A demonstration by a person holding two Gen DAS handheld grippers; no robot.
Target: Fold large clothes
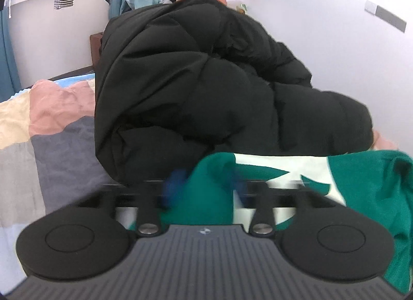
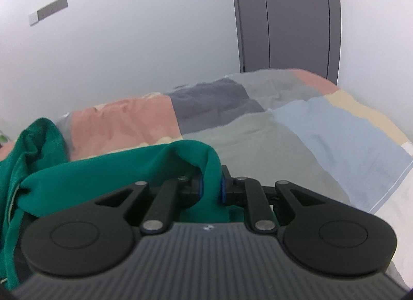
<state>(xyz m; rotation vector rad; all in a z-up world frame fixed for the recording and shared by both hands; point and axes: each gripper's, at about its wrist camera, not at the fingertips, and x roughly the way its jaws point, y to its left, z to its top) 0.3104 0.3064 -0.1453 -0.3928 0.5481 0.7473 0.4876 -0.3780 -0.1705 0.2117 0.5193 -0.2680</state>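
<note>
The green garment (image 2: 108, 171) lies on the patchwork bed (image 2: 258, 132), just before a black puffer jacket (image 1: 206, 88). The right gripper (image 2: 210, 187) pinches its fold; the left gripper (image 1: 206, 186) stands wide, blurred, the cloth between its fingers.

No readable text, label, brand or number shows in either view; small marks are too blurred.
</note>
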